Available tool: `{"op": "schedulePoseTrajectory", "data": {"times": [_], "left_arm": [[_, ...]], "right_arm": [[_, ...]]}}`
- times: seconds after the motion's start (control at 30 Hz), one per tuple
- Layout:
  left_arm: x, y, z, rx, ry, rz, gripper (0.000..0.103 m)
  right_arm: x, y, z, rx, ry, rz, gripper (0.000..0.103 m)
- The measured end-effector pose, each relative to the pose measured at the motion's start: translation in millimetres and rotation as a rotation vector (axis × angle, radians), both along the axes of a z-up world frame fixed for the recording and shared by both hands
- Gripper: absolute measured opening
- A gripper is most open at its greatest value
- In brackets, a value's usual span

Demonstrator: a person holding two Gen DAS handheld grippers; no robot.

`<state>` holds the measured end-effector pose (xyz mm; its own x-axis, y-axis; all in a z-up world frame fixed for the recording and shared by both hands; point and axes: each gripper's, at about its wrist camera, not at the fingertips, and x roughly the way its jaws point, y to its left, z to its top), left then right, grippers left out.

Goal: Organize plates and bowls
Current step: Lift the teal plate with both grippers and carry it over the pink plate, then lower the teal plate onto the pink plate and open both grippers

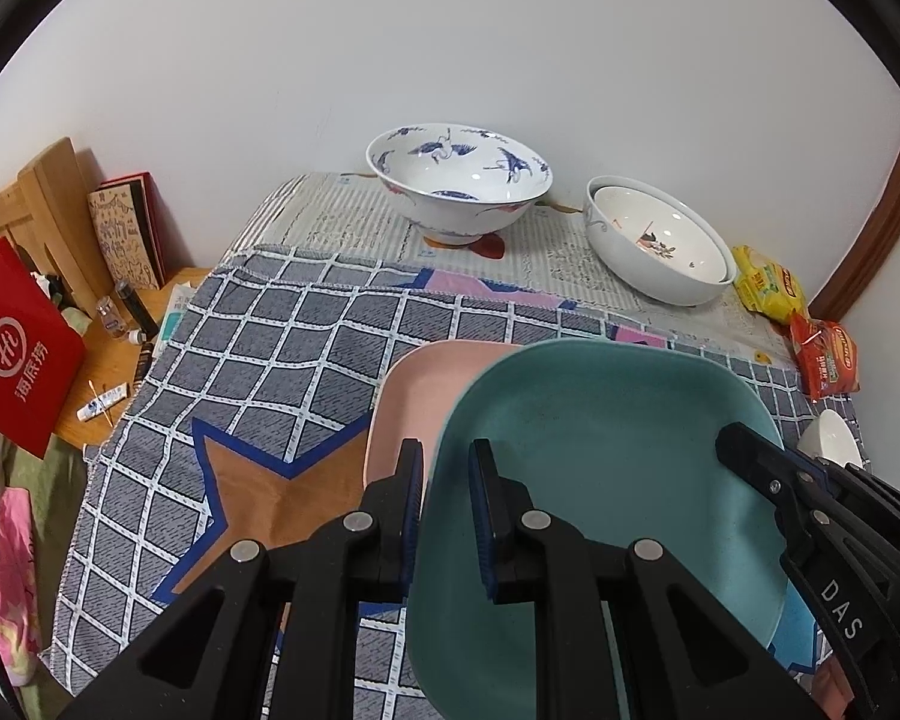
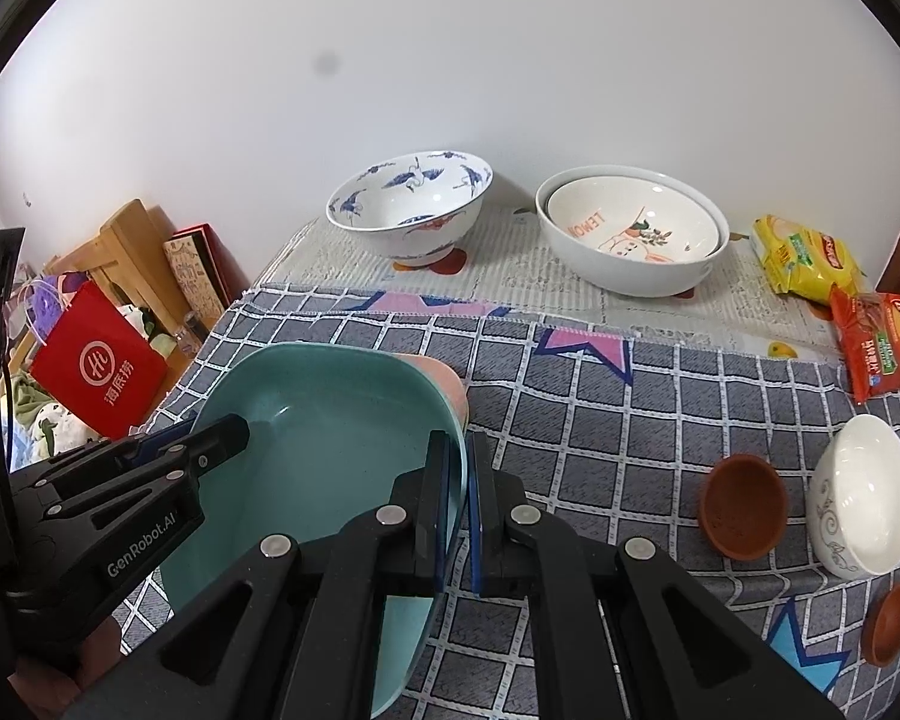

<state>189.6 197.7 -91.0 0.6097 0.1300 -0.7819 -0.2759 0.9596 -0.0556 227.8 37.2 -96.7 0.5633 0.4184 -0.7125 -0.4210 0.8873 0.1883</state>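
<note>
A teal square plate (image 1: 600, 468) lies tilted over a pink plate (image 1: 414, 396) on the checked cloth; both also show in the right wrist view, teal (image 2: 318, 450) over pink (image 2: 450, 390). My left gripper (image 1: 447, 516) straddles the teal plate's left rim, with its jaws a little apart. My right gripper (image 2: 459, 516) is closed on the teal plate's right rim. A blue-crane bowl (image 1: 459, 180) and nested white bowls (image 1: 660, 246) stand at the back. A white bowl (image 2: 864, 492) and two small brown bowls (image 2: 744, 507) (image 2: 888, 624) sit at the right.
Yellow (image 2: 804, 258) and orange (image 2: 882, 342) snack packets lie at the back right near the wall. A red bag (image 1: 18, 354), books and small bottles crowd a wooden shelf left of the table. Newspaper (image 1: 354, 222) covers the table's far part.
</note>
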Motion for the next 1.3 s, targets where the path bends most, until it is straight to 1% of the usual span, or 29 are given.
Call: {"op": "schedulePoseTrajectory", "data": {"times": [0.17,0.5,0.67,0.87,1.0,1.2,1.3], "left_arm": [[5.0,10.5,-8.4,0.000,0.011,0.013,0.015],[21.2,34.0,-21.8,-0.016,0.029,0.046,0.015],[32.5,38.0,-28.9,-0.006,0.041,0.052,0.015],[47.4,43.4,-39.9,-0.011,0.055,0.058,0.015],[55.7,40.9,-45.5,0.013,0.059,0.059,0.015],[64.6,43.3,-52.5,0.001,0.066,0.068,0.015],[67.4,43.5,-55.1,0.010,0.069,0.073,0.015]], "right_arm": [[6.4,13.0,-5.6,-0.018,-0.001,0.011,0.006],[26.5,38.1,-23.0,-0.015,0.019,0.041,0.006],[37.5,43.3,-32.7,-0.004,0.040,0.042,0.006],[53.4,47.7,-46.8,-0.002,0.058,0.046,0.006],[62.3,49.4,-55.6,-0.001,0.068,0.051,0.006],[73.9,52.4,-64.2,-0.008,0.077,0.058,0.006],[78.9,53.1,-69.1,-0.002,0.086,0.058,0.006]]}}
